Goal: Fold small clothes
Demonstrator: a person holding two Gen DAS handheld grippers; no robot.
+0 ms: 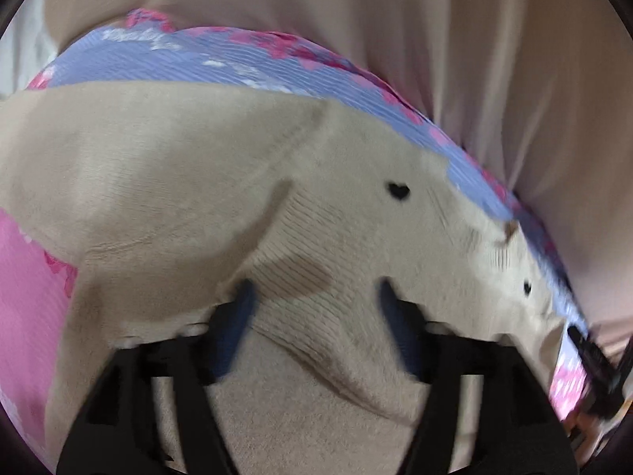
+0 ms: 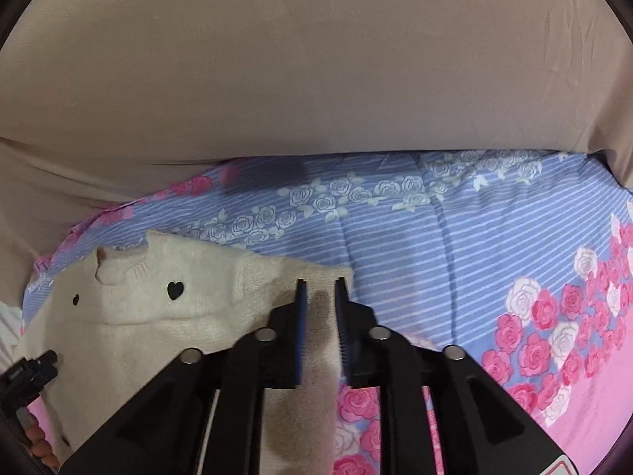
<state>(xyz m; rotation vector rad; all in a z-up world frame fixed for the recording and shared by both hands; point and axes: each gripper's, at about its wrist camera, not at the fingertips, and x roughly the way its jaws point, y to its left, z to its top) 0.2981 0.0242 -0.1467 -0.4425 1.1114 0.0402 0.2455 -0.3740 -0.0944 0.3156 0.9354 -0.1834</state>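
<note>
A cream knitted sweater [image 1: 198, 182] with small black hearts [image 1: 397, 191] lies on a flowered bedsheet. My left gripper [image 1: 315, 297] hangs close over it, jaws wide apart, with only the knit lying below them. In the right wrist view the sweater [image 2: 190, 316] lies at lower left, its neckline toward the far side and a heart [image 2: 175, 289] on its chest. My right gripper [image 2: 321, 289] is above the sweater's right edge. Its blue-padded fingers [image 2: 301, 308] stand a narrow gap apart and the pads press on nothing. The left gripper's black body [image 2: 27, 372] shows at the left rim.
The bedsheet [image 2: 455, 245] is blue with white stripes and turns pink with roses toward the near right. A large beige fabric surface [image 2: 316, 79] rises behind the bed. A person's hand [image 2: 37, 441] shows at the lower left rim.
</note>
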